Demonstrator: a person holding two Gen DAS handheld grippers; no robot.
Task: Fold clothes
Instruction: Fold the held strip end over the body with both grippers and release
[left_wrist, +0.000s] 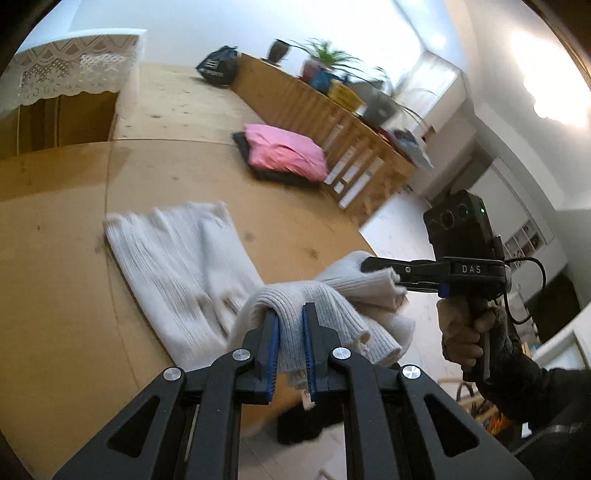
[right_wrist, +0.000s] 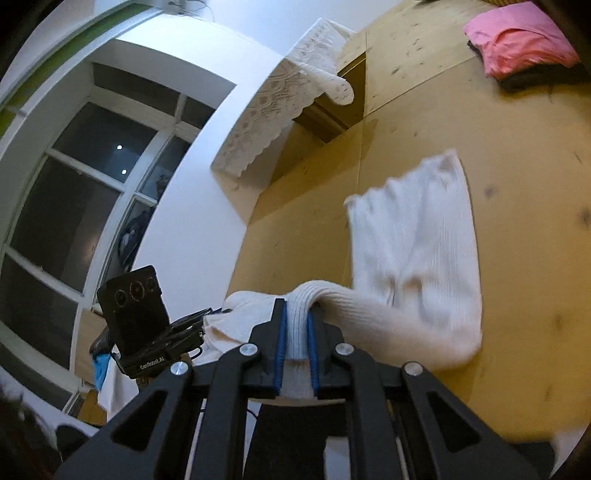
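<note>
My left tool clamped on ribbed hem of cream knit sweater, blue pads pinching fabric. My right tool likewise gripping sweater edge, knit bunched between its pads. Near end of sweater lifted off wooden bench; far end flat on bench toward 10 o'clock in left view. Folded pink garment on dark garment at 12 o'clock, well apart from sweater.
</note>
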